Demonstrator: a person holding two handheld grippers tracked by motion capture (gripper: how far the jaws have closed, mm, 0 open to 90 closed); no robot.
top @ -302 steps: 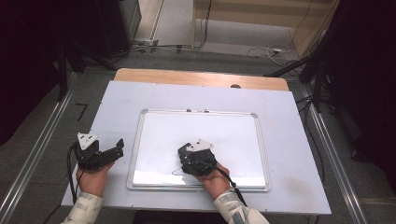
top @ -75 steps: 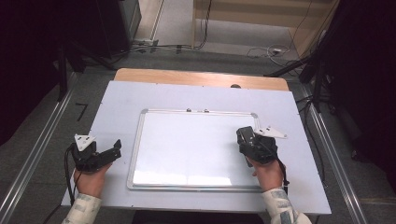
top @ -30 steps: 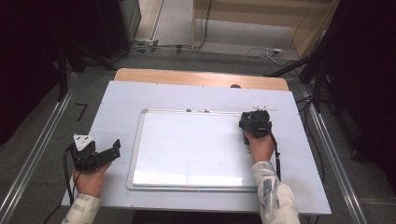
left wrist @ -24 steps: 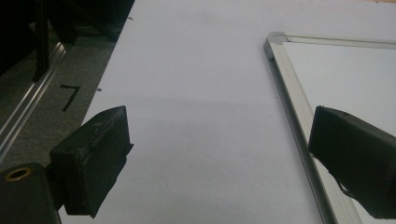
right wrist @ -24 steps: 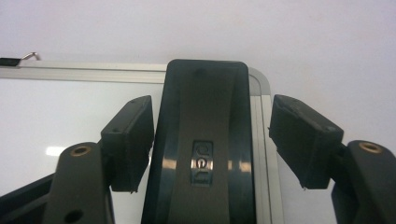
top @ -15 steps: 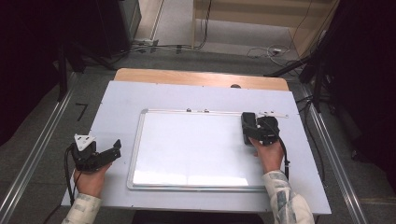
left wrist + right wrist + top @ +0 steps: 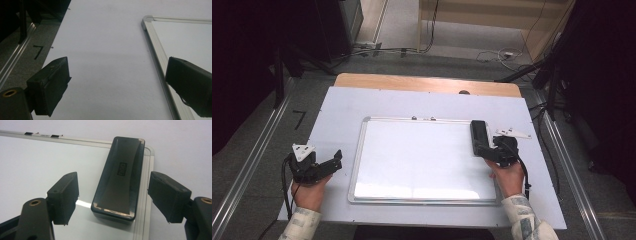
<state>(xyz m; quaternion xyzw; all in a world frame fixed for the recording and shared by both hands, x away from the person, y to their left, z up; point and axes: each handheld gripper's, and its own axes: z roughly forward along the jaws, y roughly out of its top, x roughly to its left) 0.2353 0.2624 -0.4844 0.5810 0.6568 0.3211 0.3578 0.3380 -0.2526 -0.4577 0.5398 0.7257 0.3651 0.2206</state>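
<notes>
Right tongs (image 7: pixel 113 202), just spreading, are releasing the eraser (image 7: pixel 120 176); perched on the whiteboard's (image 7: pixel 422 155) frame, it risks tipping off.

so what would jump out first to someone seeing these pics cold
Probably the black eraser, lying on the far right corner of the whiteboard, partly over its frame. The right gripper sits just behind it; its jaws have just been opening and stand apart on either side of the eraser, not pressing it. The left gripper rests open on the white table off the board's left edge.
</notes>
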